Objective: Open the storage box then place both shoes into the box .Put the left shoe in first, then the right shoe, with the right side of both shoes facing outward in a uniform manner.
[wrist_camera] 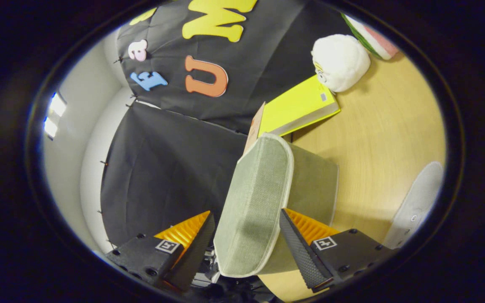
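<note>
Lid (253, 198) of the green fabric storage box (314, 181) lies between the fingers of the tongs (246, 235), its long axis running away from them toward the far wall. Both fingers stand close to the panel, yet whether they press on it cannot be told. The box body sits to the right of the lid on the worktop (390, 134), so I judge the swing must go left. A pale shoe (417, 206) lies near, further right.
</note>
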A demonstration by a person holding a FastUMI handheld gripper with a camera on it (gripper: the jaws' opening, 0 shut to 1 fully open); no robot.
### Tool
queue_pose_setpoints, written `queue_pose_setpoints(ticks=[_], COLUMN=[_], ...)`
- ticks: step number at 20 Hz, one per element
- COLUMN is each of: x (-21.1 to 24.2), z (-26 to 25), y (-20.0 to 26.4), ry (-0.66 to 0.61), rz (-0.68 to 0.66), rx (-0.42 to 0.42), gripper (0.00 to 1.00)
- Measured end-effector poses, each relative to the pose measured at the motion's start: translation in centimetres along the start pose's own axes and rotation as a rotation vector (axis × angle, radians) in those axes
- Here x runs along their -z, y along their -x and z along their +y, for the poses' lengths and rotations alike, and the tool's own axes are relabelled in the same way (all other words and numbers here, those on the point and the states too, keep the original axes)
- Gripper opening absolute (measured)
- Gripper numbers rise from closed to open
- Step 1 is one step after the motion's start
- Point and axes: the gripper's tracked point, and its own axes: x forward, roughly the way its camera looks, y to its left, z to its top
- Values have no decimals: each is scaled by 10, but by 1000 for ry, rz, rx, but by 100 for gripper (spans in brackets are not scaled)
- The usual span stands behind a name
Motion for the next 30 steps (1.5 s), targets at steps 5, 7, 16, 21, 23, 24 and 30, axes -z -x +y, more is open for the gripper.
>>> queue_pose_setpoints(ticks=[5,7,16,21,23,24,30], x=[-1,-1,-2,2,1,0,5], z=[-15,-8,20,48,67,78,150], y=[-12,-11,13,22,24,24,4], ry=[-79,-83,-56,-9,8,19,104], rz=[80,91,75,45,24,12,-10], rx=[-29,-73,-141,-128,-124,-123,-106], gripper=[98,95,21,5,5,5,5])
